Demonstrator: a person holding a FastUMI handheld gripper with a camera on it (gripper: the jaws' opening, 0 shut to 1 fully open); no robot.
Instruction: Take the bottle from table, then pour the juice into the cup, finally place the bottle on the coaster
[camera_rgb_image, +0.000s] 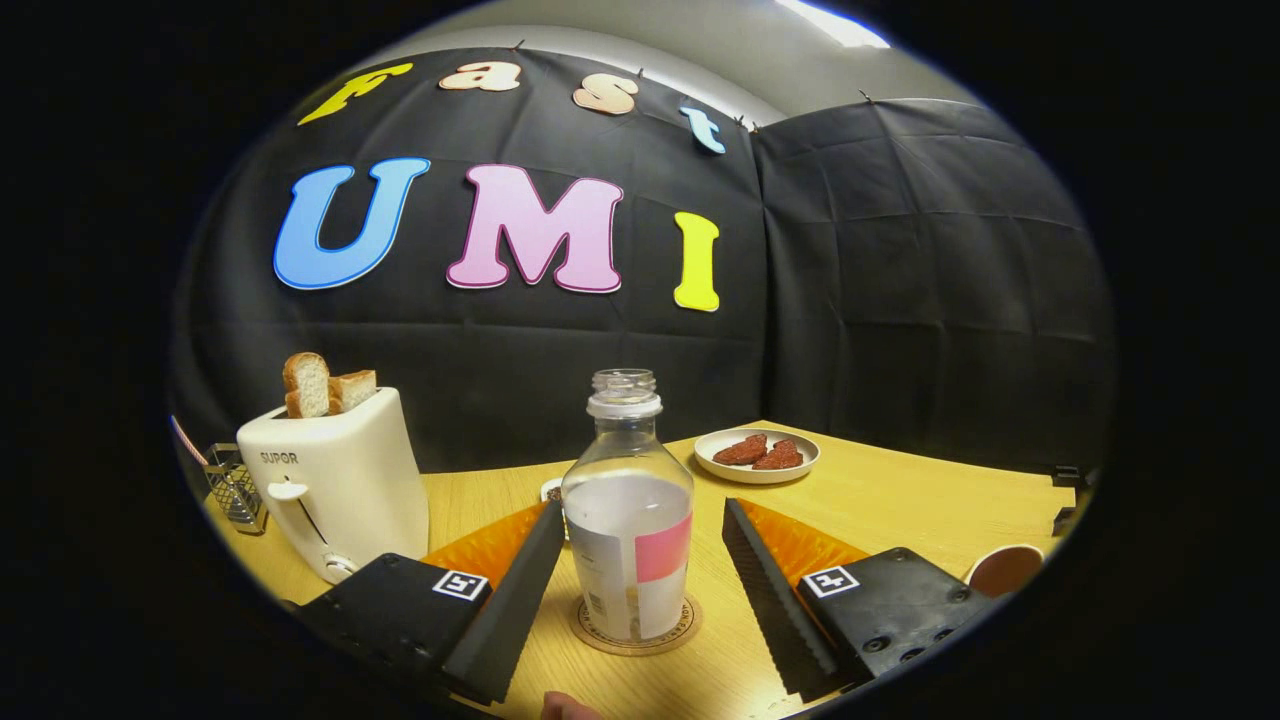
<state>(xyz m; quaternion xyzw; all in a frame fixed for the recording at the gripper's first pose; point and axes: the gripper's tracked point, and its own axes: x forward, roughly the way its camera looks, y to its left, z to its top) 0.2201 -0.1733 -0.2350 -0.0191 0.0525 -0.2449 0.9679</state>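
Wooden counter (900, 500) carries a toaster (335, 480) and plate (757, 455); the bottle (628, 520) stands upright on its coaster (635, 628) between the wide-open fingers (640, 575), untouched, seemingly set down; cup (1005, 570) beyond the right finger.

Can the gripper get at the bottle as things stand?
Probably yes: the bottle stands upright on the coaster between the open gripper's fingers, a gap on each side and nothing between them.
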